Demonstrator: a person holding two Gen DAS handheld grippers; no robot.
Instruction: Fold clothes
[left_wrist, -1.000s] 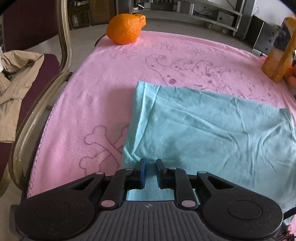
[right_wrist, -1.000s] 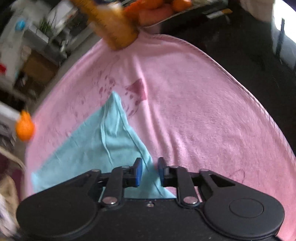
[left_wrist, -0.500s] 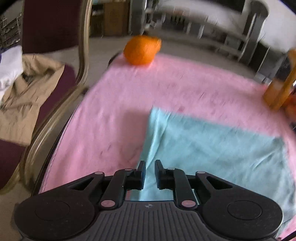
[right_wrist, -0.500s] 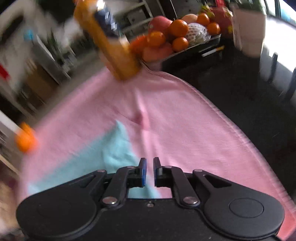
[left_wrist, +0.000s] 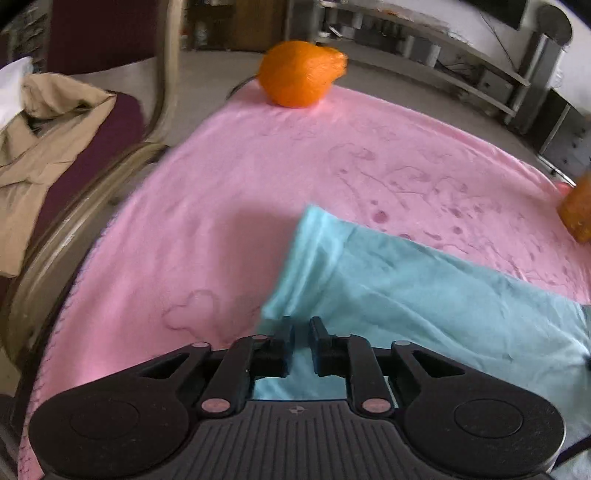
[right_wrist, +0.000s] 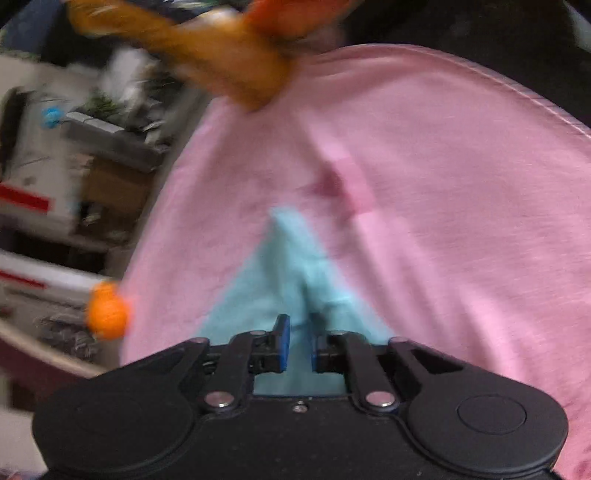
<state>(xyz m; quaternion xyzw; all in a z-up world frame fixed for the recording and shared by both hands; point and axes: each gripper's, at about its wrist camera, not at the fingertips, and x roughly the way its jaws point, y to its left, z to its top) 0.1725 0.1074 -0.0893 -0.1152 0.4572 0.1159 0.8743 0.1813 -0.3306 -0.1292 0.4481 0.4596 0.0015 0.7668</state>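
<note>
A teal cloth (left_wrist: 424, 295) lies on a pink towel (left_wrist: 221, 221) printed with dinosaurs and bones. My left gripper (left_wrist: 301, 332) is shut on the cloth's near left corner, which is raised off the towel with its left edge curled up. In the right wrist view the teal cloth (right_wrist: 280, 280) narrows to a point ahead on the pink towel (right_wrist: 443, 221). My right gripper (right_wrist: 298, 332) has a bunched fold of the cloth between its blue pads, with its jaws closing tight on it. This view is blurred.
An orange (left_wrist: 299, 74) sits at the towel's far edge, small in the right view (right_wrist: 107, 310). A juice bottle (left_wrist: 578, 210) stands at the far right, blurred in the right view (right_wrist: 221, 70). A chair (left_wrist: 92, 147) holding a beige garment (left_wrist: 44, 129) stands left of the table.
The cloth lay flat a second ago. Now its near edge is lifted at both corners and the left edge has curled up. Both views have shifted and rolled.
</note>
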